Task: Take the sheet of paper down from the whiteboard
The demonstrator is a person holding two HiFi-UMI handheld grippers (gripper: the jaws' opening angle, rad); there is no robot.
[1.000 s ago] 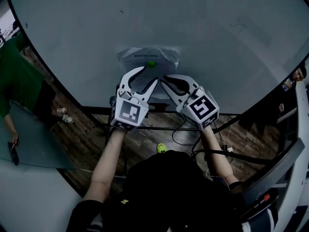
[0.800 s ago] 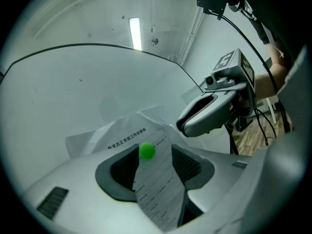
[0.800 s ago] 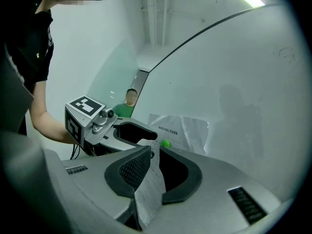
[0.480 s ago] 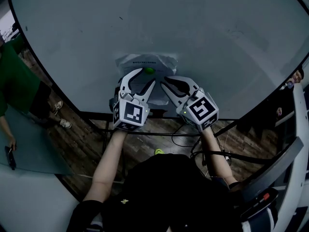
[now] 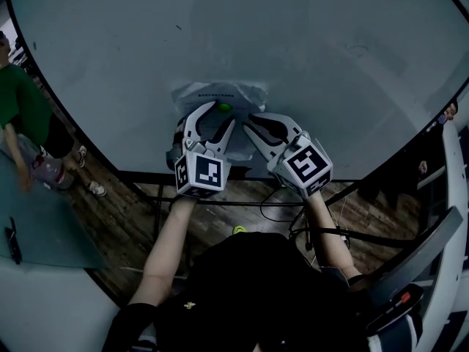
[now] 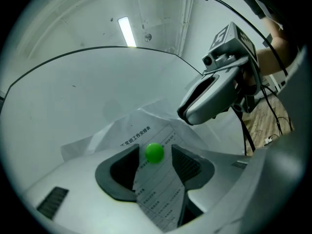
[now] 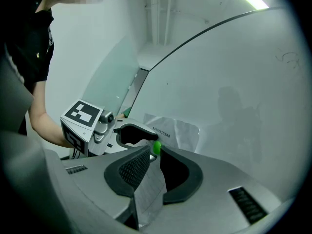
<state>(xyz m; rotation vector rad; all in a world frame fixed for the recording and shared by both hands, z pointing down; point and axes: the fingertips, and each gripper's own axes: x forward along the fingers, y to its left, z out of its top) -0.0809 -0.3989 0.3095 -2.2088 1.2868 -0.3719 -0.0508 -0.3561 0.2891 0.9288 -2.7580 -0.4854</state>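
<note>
**Head view with both gripper views.** A sheet of paper hangs low on the whiteboard, pinned near its top by a round green magnet. The sheet is creased, and its side edges lift off the board.

Its print is a single heading line of Chinese characters above a ruled table (the characters are too small to read with certainty).

The left gripper points level at the board with its jaws moderately apart. The magnet sits between the tips with a thin gap on either side, and the printed sheet shows in the space below.

The right gripper is just beside the left one, on the magnet's right. Its jaws have just been opening and now stand narrowly apart, with a strip of the sheet in the gap between the ribbed pads.

Each gripper carries a marker cube printed with black-and-white square codes.
</note>
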